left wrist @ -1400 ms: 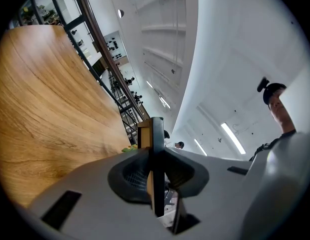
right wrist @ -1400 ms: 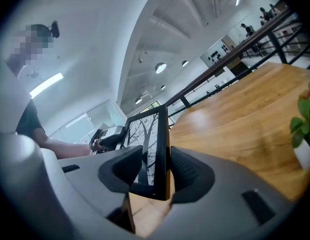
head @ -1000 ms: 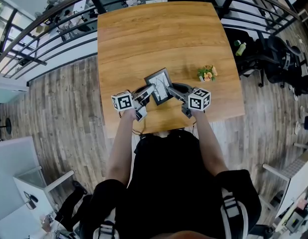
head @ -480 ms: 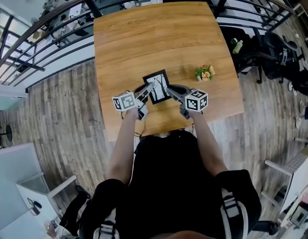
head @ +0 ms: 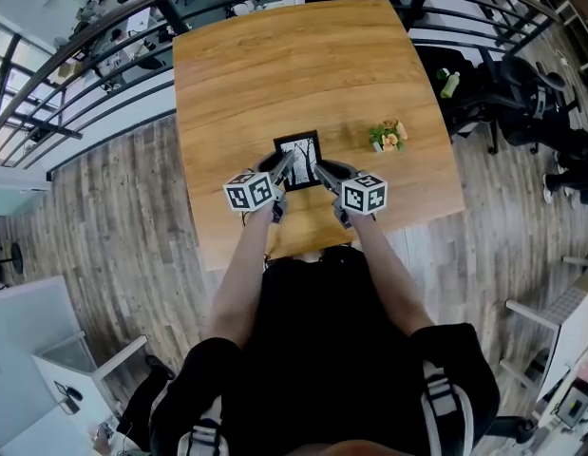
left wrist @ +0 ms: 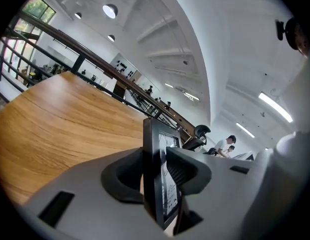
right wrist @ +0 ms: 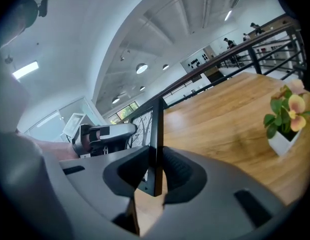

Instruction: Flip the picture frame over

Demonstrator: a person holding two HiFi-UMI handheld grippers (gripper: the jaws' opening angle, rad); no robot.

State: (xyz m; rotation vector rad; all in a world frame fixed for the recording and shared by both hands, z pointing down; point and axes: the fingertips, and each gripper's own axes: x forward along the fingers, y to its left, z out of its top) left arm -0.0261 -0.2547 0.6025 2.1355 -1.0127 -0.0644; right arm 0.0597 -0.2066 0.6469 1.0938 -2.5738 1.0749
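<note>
Picture frame [head: 299,158] at near-centre of worktop [head: 294,65], picture side showing from above; right gripper [head: 322,171] fingers clamped on its right edge; left gripper [head: 286,167] fingers just opening, loose around left edge

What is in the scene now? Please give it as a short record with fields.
Surface: wooden table
Task thing: picture frame, picture side facing up
Left claw: frame between its jaws, which have just been opening; grip looks loosened
Right claw: shut on the frame's edge
Other thing: small potted flowers, right of the frame in the head view, apart from it
</note>
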